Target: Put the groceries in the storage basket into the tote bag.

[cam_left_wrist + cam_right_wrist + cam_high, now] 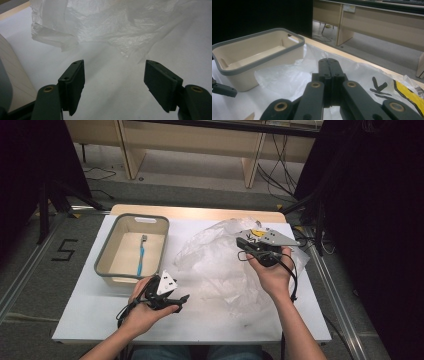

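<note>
The bag (220,260) lies crumpled on the desk (90,310), right of the bin (107,247). We judge it light, soft and slippery; a raised fold is best to pinch. Left gripper (113,82) is released, right gripper (329,72) clenched, holding nothing we can see.

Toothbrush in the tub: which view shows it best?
The high view: the blue toothbrush lies lengthwise on the floor of the beige tub. The right gripper view shows the tub's rim and walls; the left gripper view shows an edge of the tub.
</note>
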A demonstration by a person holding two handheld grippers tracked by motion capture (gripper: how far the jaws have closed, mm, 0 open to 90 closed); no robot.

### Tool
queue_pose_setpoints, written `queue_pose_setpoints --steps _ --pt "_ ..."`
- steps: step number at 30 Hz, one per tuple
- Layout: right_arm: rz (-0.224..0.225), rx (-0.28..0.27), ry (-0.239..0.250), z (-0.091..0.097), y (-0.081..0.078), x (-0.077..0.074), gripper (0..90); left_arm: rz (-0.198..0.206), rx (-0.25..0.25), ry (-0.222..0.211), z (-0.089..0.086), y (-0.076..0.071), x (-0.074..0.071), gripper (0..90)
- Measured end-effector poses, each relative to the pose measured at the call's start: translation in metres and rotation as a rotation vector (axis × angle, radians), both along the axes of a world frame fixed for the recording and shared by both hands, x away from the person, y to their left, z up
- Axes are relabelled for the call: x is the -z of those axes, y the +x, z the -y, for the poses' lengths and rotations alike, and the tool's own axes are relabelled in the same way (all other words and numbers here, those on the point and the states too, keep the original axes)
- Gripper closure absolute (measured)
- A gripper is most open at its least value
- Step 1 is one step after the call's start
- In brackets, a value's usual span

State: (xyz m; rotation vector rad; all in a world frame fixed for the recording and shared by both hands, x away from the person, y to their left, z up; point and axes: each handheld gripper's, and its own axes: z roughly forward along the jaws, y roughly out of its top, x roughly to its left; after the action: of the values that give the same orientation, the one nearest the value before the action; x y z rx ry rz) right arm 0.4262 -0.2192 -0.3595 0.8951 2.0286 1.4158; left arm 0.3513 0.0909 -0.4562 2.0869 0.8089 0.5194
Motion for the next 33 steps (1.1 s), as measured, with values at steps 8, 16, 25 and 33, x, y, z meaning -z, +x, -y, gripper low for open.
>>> queue_pose_setpoints --steps 8,16,25,33 --pt "0.000 0.008 0.002 0.001 0.001 0.000 90.0 -0.008 0.006 -0.005 -0.002 0.002 0.001 33.0" --pt "-0.004 0.005 0.004 0.003 0.001 0.000 90.0 -0.009 0.004 -0.012 -0.001 0.000 -0.004 32.0" --pt "-0.006 0.003 0.005 0.004 0.000 0.001 90.0 -0.001 -0.007 -0.031 -0.003 0.000 -0.016 31.6" --pt "-0.006 0.003 0.005 0.003 0.000 0.001 90.0 -0.004 -0.018 -0.055 -0.013 0.000 -0.031 29.6"
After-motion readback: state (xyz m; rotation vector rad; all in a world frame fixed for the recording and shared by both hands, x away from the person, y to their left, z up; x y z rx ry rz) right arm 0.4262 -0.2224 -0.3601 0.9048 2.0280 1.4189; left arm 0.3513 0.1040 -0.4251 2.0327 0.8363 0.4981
